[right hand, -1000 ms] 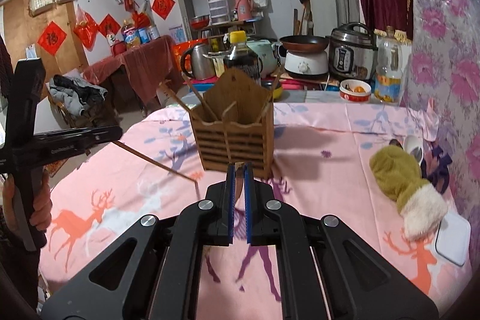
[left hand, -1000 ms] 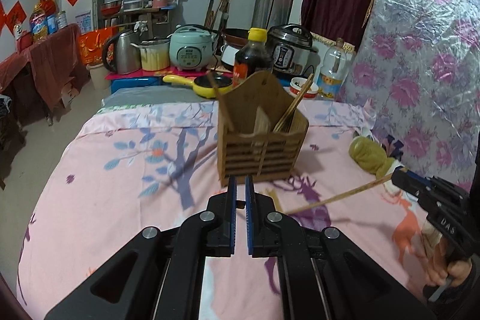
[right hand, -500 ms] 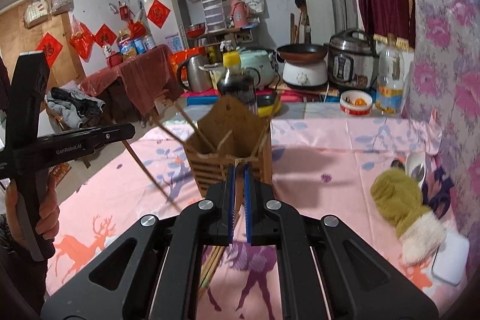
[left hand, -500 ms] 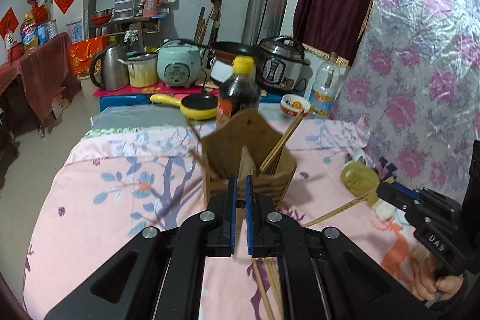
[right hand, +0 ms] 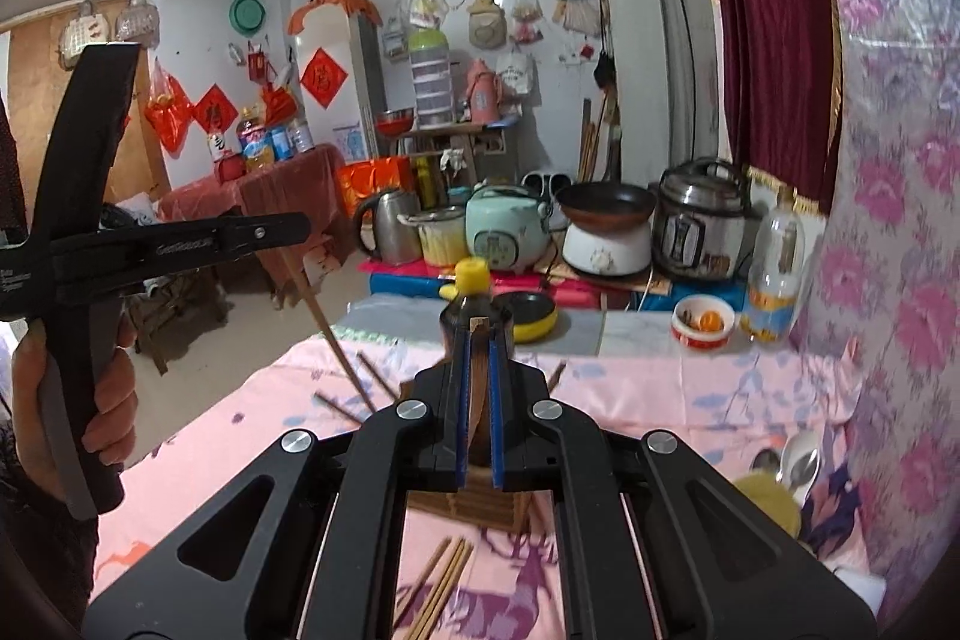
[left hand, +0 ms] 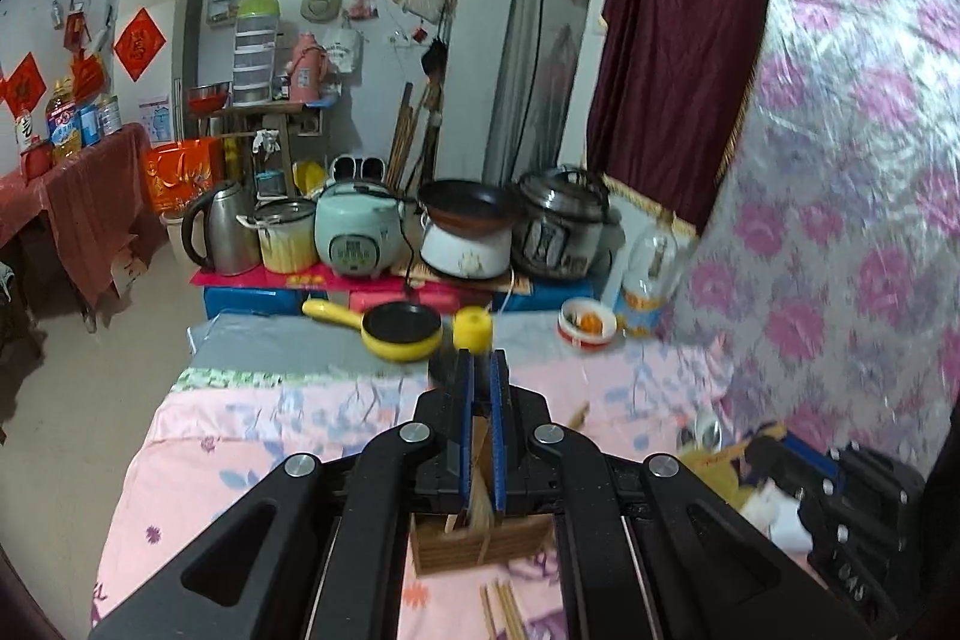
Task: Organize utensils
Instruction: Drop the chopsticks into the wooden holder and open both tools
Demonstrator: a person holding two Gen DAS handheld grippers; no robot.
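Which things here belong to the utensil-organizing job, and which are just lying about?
Job: wooden holder, loose chopsticks, spoons, left chopstick in shut left gripper, right chopstick in shut right gripper.

Lying about: sauce bottle, yellow mitten, yellow pan, bowl.

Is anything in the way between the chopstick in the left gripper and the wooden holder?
Nothing visible blocks it. The chopstick slants down from the left gripper toward the holder, beside other sticks leaning there. The right gripper hides the holder's opening.
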